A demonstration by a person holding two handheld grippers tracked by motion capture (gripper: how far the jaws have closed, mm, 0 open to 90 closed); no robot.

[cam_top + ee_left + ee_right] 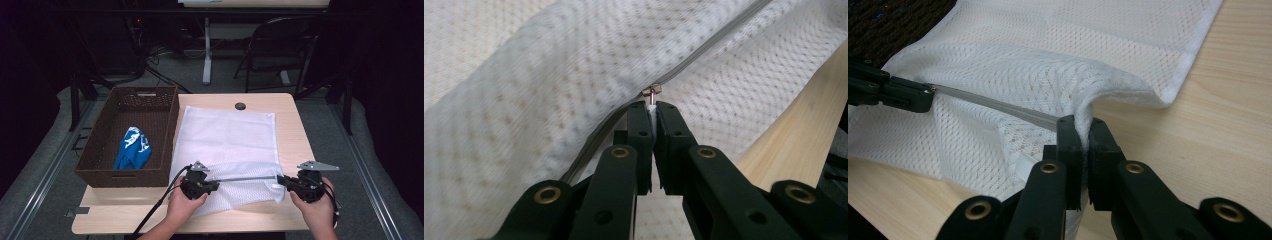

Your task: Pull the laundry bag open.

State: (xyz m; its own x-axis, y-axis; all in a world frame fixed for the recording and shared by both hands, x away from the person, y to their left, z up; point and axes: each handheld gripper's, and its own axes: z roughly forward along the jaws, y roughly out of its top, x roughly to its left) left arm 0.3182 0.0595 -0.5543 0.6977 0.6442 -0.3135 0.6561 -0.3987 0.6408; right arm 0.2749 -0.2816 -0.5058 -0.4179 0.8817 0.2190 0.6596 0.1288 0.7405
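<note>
The white mesh laundry bag (227, 145) lies flat mid-frame on the desk (292, 125), zipper edge nearest me. My left gripper (652, 107) has its jaws closed on the zipper pull (651, 92) to run the zipper along, while my right gripper (1080, 122) pinches the bag's corner, keeping the zipper line taut, with the brown basket (165, 125) at left

We hold both tongs low near the worktop's (150, 220) front edge, forearms coming in from below. Our left tongs (216, 184) are clamped tight, tips pointing right; our right tongs (281, 181) are clamped too, tips pointing left.
</note>
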